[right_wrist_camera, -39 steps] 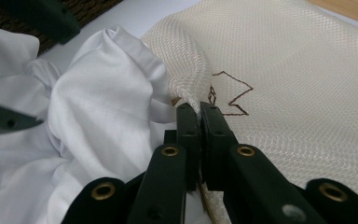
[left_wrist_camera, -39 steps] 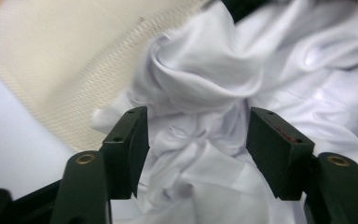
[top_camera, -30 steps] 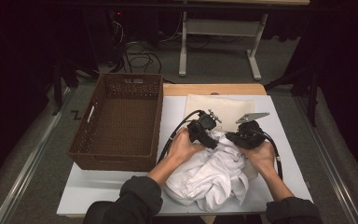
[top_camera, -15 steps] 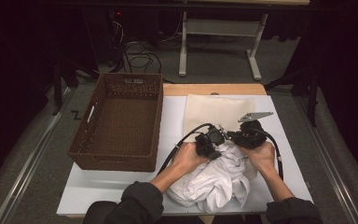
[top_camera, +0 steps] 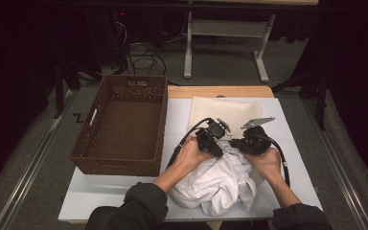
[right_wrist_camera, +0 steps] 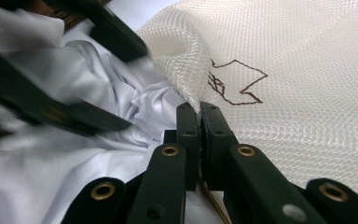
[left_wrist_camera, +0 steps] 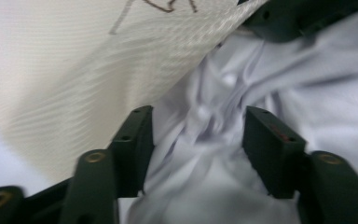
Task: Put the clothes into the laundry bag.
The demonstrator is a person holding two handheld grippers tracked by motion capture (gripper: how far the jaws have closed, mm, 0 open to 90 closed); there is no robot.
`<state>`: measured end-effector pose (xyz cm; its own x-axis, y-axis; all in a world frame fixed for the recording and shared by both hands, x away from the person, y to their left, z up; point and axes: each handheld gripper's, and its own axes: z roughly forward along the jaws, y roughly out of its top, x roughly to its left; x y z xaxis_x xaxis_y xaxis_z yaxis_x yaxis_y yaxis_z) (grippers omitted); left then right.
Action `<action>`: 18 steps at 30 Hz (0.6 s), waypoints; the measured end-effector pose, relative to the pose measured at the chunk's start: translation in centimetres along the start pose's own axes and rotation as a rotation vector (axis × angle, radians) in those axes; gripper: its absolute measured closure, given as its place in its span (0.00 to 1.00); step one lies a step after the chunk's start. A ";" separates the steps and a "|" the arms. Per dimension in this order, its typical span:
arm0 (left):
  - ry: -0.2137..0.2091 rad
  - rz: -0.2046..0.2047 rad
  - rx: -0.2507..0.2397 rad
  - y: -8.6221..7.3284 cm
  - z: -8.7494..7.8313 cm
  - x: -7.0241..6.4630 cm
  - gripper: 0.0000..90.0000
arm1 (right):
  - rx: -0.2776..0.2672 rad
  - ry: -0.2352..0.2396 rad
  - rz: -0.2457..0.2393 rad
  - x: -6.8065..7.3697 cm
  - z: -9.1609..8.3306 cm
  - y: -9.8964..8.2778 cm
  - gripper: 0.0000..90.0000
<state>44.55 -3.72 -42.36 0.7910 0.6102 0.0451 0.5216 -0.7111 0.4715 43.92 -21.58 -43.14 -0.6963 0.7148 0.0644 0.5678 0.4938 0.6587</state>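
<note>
**Stuffing white cloth into the mesh bag**

The work in hand looks like packing a white garment (top_camera: 218, 179) into a cream mesh bag (top_camera: 225, 112) on the white table (top_camera: 100, 201). The right gripper (right_wrist_camera: 199, 109) has its 2 jaws clamped together on the edge of the bag, holding the mouth lifted. The left gripper (left_wrist_camera: 196, 135) has just been opening its jaws; they stand about half apart with folds of the garment between them, the pads not pressing on the cloth, so nothing is gripped there.

In the high view the garment lies bunched in a loose heap at the near edge of the table, under both hands, its far end touching the bag's near edge. The left gripper (top_camera: 210, 139) and right gripper (top_camera: 249, 143) sit close together where cloth meets bag. The bag lies flat beyond them, just right of an empty brown wicker basket (top_camera: 124, 122).

The garment is soft, thin and heavily creased, plain white. The bag is an open weave with a dark stitched outline (right_wrist_camera: 235, 81) on it.

My reading is that the next move calls for the left jaws to close on a fresh bunch of cloth and push it into the opening while the right keeps the mouth held up. Most of the garment seems to be outside the bag.
</note>
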 end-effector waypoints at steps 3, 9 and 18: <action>0.018 -0.040 -0.013 -1.1 -1.6 0.8 0.44 | -0.001 0.001 0.007 0.0 0.0 0.0 0.98; -0.041 -0.136 0.068 -1.9 0.4 2.3 0.43 | -0.005 -0.006 0.009 0.1 0.1 0.1 0.98; -0.091 -0.086 0.071 -2.1 1.3 1.7 0.90 | -0.004 -0.014 0.002 0.0 -0.1 0.1 0.98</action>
<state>45.26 -1.68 -44.42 0.7663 0.6382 -0.0743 0.6076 -0.6822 0.4067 43.97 -21.58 -43.04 -0.6891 0.7226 0.0552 0.5674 0.4907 0.6613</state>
